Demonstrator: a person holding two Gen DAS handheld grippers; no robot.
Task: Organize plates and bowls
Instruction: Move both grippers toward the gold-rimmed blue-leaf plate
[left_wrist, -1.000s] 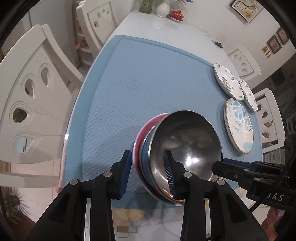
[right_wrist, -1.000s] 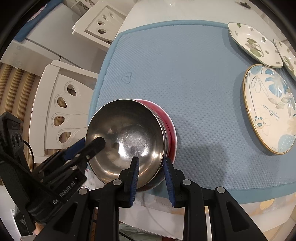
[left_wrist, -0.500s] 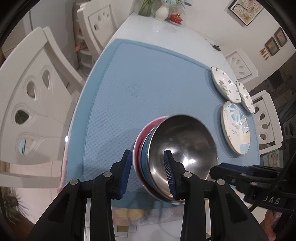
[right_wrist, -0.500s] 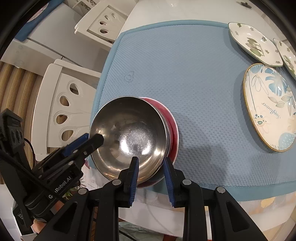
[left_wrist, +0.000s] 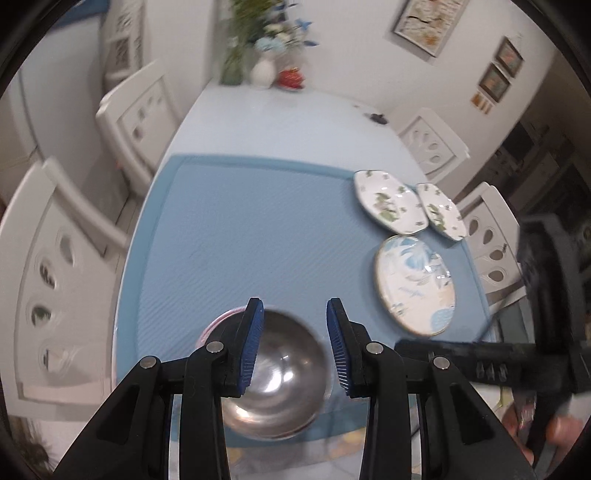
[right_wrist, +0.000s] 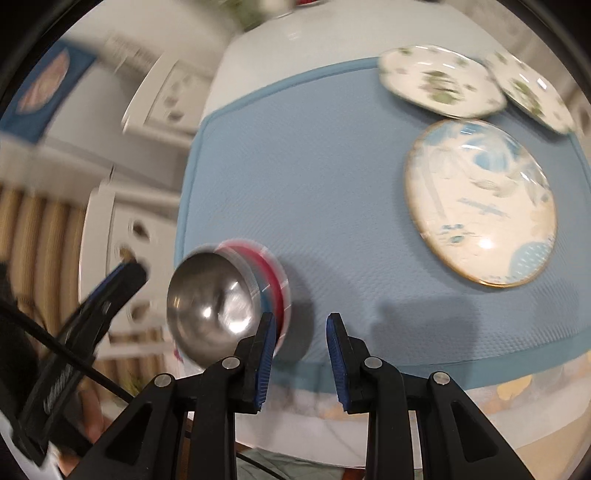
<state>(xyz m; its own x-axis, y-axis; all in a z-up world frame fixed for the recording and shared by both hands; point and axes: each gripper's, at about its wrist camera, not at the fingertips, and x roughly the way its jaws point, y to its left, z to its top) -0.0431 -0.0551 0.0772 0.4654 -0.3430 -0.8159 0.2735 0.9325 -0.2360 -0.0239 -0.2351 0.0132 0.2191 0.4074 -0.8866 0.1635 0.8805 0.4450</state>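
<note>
A steel bowl sits nested on a blue and a pink bowl, a stack near the front left corner of the blue mat. My left gripper is open and empty, raised above the stack. My right gripper is open and empty, just right of the stack and apart from it. A round blue-patterned plate lies at the mat's right. Two white flowered plates lie behind it, overlapping.
White chairs stand along the table's left side and others on the right. Vases and flowers stand at the table's far end. The table's front edge runs just below the mat.
Both grippers have let go of the bowl stack and pulled back and up. The stack now rests on the mat. Both views are motion-blurred.
</note>
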